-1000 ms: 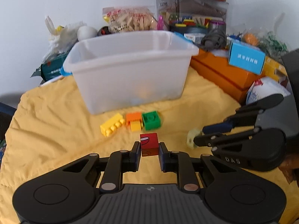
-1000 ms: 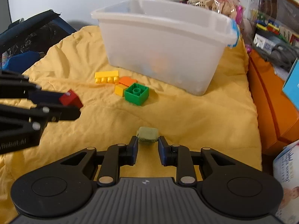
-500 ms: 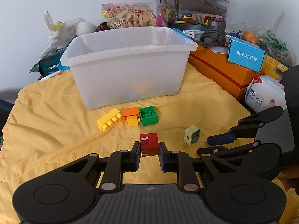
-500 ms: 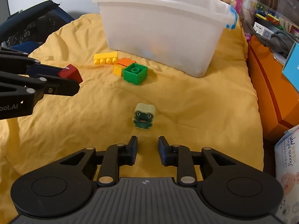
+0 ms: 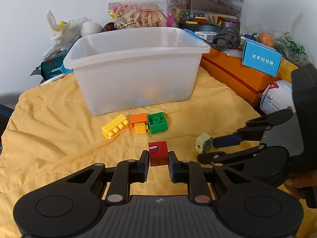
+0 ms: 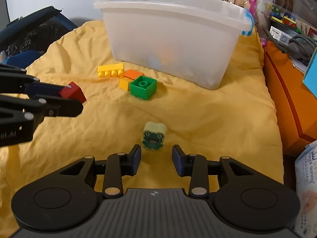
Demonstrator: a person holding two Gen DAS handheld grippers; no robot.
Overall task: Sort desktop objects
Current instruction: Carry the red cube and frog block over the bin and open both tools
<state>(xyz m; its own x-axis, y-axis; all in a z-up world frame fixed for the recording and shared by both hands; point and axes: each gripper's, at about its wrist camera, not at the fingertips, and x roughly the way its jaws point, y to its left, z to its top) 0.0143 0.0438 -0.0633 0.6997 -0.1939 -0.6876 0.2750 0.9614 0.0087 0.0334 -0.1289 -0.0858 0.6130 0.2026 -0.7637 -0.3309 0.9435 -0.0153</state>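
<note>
Bin (image 5: 136,73) contents blurred, person's hand (image 5: 297,184) cropped

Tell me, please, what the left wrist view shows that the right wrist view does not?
Only the left wrist view shows the mouth print on the red block pinched in the left tool, and the white bags behind the bin. Only the right wrist view shows the dark bag and the open right tool nearly astride the frog block, its jaws having just been opening. Both show the bin, yellow cloth, green block.
</note>
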